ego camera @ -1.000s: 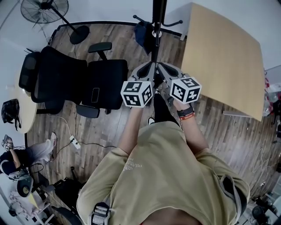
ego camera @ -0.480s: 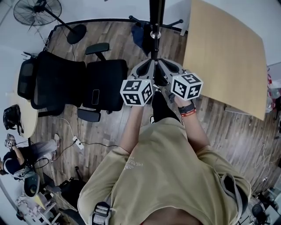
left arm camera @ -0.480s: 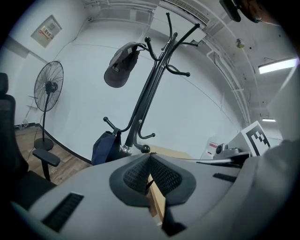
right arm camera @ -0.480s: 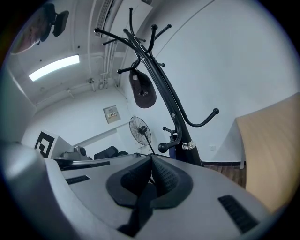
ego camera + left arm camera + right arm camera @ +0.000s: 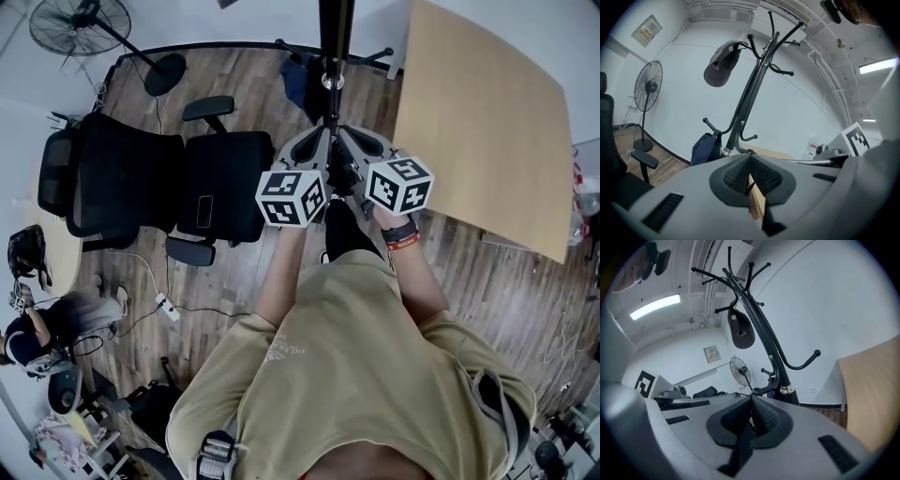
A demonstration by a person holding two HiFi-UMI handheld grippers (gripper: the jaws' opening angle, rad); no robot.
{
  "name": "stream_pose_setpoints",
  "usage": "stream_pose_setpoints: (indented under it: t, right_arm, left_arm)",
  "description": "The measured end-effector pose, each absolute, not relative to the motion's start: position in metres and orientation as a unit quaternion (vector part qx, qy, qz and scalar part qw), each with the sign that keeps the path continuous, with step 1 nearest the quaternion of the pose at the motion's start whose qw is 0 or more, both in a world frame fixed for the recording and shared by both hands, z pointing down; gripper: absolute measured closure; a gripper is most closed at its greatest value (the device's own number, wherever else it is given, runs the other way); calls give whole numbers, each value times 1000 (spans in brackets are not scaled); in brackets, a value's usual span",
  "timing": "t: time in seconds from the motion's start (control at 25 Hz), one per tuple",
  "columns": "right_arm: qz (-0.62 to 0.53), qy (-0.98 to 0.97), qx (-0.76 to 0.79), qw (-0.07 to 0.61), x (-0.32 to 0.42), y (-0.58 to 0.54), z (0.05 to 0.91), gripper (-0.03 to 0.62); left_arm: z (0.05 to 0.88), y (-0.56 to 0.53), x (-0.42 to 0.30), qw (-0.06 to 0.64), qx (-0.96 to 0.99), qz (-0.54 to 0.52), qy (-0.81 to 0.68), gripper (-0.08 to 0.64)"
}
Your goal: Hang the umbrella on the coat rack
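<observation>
The left gripper's [image 5: 750, 161] fingers are clamped on the umbrella's [image 5: 345, 234] wooden handle [image 5: 757, 206]. The right gripper's [image 5: 751, 401] fingers pinch a black strap [image 5: 740, 446]. The umbrella's dark length appears to hang downward before the coat rack [image 5: 330, 56].

The umbrella [image 5: 757, 205], showing pale wood and a black strap, is held near the upright black many-hooked coat rack [image 5: 750, 93].

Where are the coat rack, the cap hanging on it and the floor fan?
coat rack [image 5: 753, 89]: left gripper view, middle of its pole.
cap [image 5: 721, 68]: left gripper view, its crown.
floor fan [image 5: 649, 86]: left gripper view, hub of its head.
</observation>
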State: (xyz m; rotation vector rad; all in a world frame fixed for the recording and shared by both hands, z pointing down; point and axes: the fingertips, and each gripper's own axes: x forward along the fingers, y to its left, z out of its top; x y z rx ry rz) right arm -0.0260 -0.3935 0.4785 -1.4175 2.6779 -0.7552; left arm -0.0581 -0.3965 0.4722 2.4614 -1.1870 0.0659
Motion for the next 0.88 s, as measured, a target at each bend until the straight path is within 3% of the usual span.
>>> stream_pose_setpoints:
  t: [0.88]
  right_arm:
    - [-219,863,-455,-7,-12,-431,478,575]
  left_arm:
    - [474,-442,-55,213,881,11,-422,537]
